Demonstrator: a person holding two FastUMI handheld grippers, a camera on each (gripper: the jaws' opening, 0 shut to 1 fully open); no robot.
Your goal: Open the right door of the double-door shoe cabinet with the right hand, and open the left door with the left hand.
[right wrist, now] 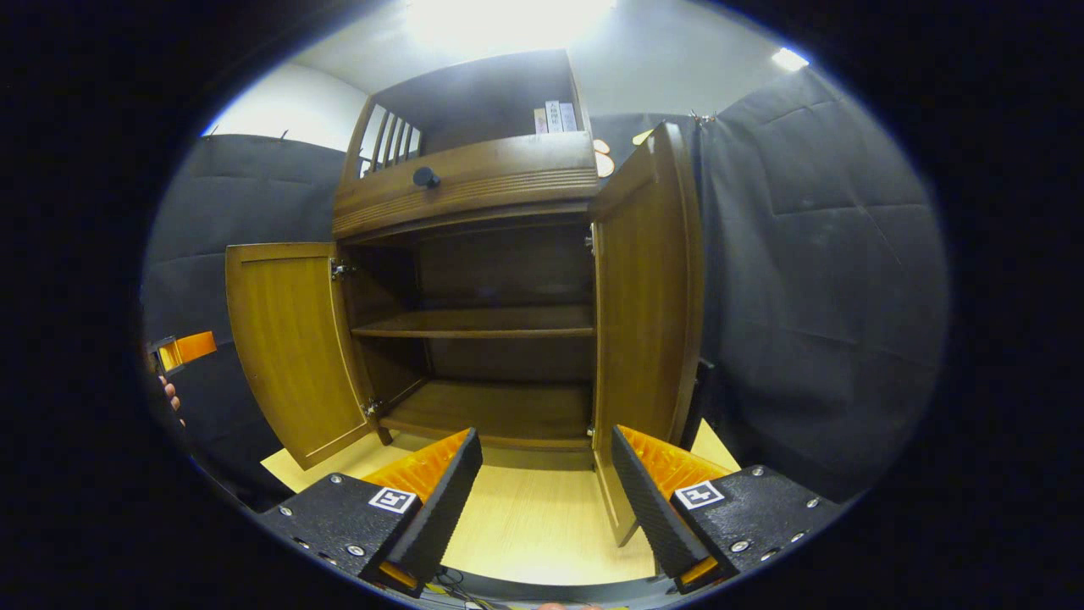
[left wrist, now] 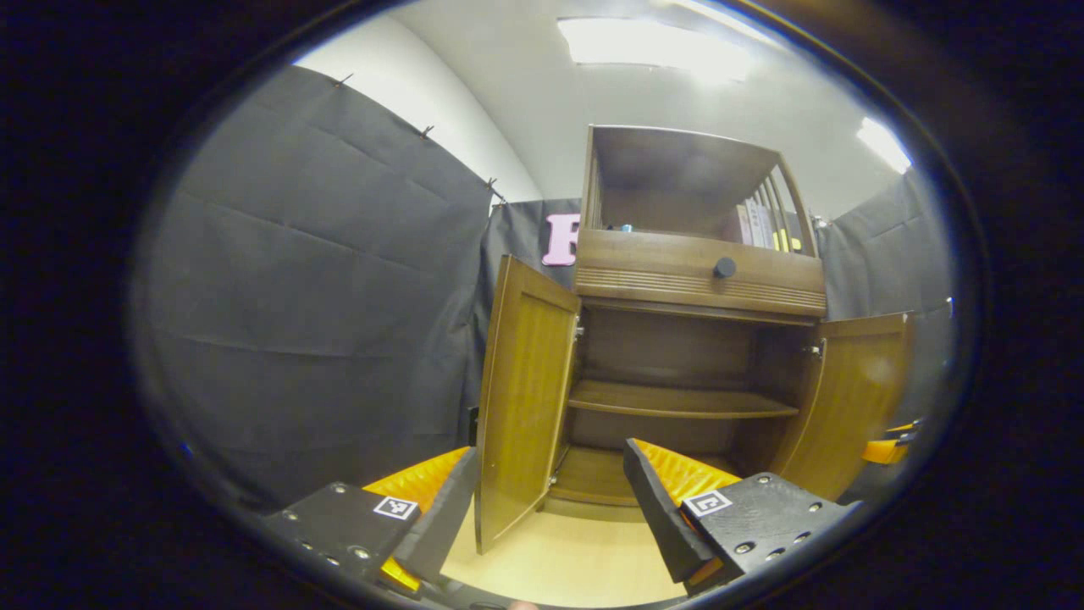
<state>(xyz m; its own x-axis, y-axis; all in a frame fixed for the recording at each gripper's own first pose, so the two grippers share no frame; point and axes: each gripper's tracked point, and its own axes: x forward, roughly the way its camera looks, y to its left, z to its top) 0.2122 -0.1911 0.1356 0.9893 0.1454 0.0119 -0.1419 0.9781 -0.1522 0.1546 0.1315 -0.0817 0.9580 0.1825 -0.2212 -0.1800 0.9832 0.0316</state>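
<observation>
The shoe cabinet (left wrist: 694, 339) sat on a light wooden table (left wrist: 567, 559) up against the black cloth wall, and both of its lower doors were swung wide open. In the left gripper view the left door (left wrist: 521, 398) stood out toward the camera on the near left, edge-on-ish, while the right door (left wrist: 855, 398) was folded out on the far side. Flip to the right gripper view and it's mirrored: the right door (right wrist: 648, 322) was the close one, just past the right claw (right wrist: 546, 491), and the left door (right wrist: 292, 347) hung open farther off. Inside you could see a middle shelf (right wrist: 474, 322) and the bottom board, nothing on either as far as I could tell. Above the doors was a drawer front with a dark round knob (left wrist: 724, 268), and on top an open cubby with slatted sides holding a few books (left wrist: 758, 227). The left claw (left wrist: 546, 500) was released, fingers spread wide apart with the bottom corner of the left door sitting in the gap between them but not touching either pad. The right claw was also released, fingers apart and gripping nothing, with the right door's lower edge just beside its right finger. At the far left edge of the right gripper view you could spot a bit of the other claw's orange and some fingertips of the hand (right wrist: 172, 396) holding it.
</observation>
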